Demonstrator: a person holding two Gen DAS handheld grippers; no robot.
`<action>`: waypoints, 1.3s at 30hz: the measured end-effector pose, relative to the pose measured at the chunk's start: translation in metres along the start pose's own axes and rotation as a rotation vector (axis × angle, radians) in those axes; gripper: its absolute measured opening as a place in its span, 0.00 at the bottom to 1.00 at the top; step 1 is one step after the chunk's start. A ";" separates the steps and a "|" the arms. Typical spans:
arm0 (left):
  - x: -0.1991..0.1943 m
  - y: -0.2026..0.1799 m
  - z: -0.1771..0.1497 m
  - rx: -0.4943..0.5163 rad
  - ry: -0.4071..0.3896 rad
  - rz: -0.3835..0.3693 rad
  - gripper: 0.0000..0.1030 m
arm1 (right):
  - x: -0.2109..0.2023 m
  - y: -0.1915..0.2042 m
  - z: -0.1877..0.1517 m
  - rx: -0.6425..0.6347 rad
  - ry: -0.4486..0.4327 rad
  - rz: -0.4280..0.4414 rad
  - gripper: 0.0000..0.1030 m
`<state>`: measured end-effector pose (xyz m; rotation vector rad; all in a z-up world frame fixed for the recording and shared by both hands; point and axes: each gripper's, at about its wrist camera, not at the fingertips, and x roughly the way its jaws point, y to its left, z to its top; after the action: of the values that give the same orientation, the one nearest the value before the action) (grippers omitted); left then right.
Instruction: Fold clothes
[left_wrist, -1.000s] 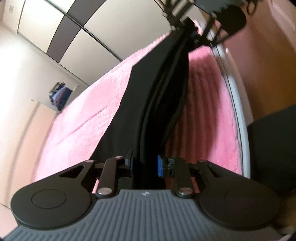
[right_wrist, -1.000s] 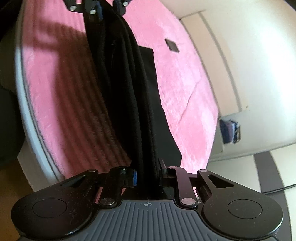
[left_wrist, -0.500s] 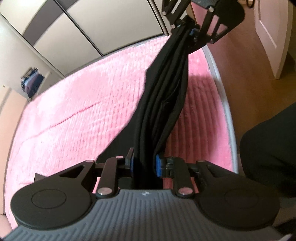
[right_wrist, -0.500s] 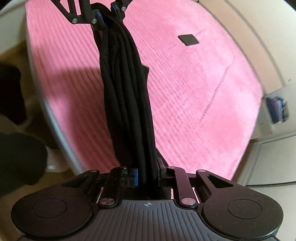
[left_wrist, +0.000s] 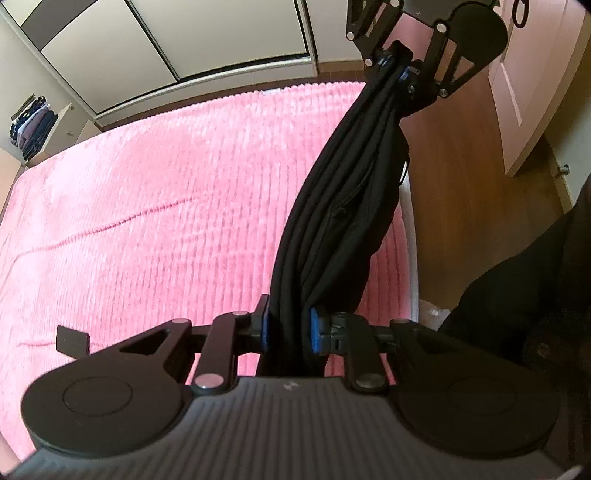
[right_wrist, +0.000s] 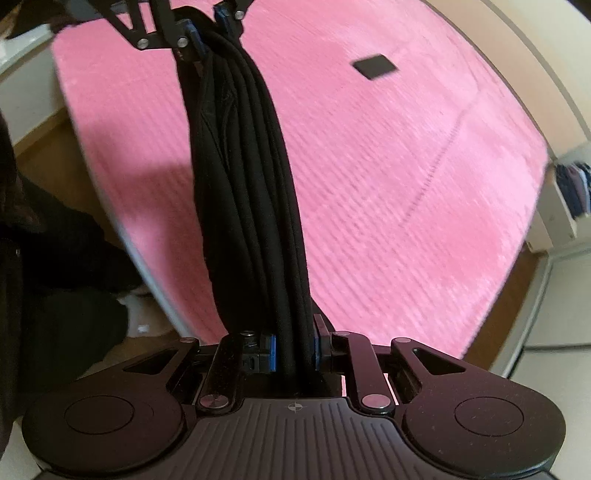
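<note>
Left hand-held gripper (left_wrist: 287, 328) was clenched on one end of the black garment (left_wrist: 343, 206), blue pads pressing bunched cloth. Right hand-held gripper (right_wrist: 293, 345) was clenched on the other end, same kind of hold. Garment was strung between the two, gathered into rope-like pleats, hanging in the air over the near edge of the pink bed (left_wrist: 155, 206). I couldn't see any part of it touching the bed.

Progress, as I judged it: early. Garment was picked up and roughly gathered lengthwise, but no flat fold was laid. What was left: spread it on the bed, make the folds, set it down tidy.

A small black square (right_wrist: 375, 67) lay on the bed well apart from the garment. Stacked clothes (left_wrist: 31, 127) sat on a shelf past the far corner.
</note>
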<state>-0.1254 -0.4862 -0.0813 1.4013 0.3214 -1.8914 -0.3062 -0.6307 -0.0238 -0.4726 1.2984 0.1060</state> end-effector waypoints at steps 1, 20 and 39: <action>-0.001 0.006 0.000 0.004 -0.011 -0.003 0.17 | -0.002 -0.007 0.003 0.001 0.004 -0.012 0.15; 0.075 0.231 0.126 -0.023 -0.076 0.234 0.17 | 0.067 -0.313 0.048 -0.118 -0.165 -0.227 0.15; 0.420 0.259 0.125 -0.074 0.132 0.485 0.26 | 0.348 -0.340 -0.010 0.027 -0.214 -0.273 0.52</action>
<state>-0.0878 -0.9133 -0.3562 1.4061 0.0981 -1.3840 -0.1036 -1.0048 -0.2594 -0.5949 1.0147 -0.0872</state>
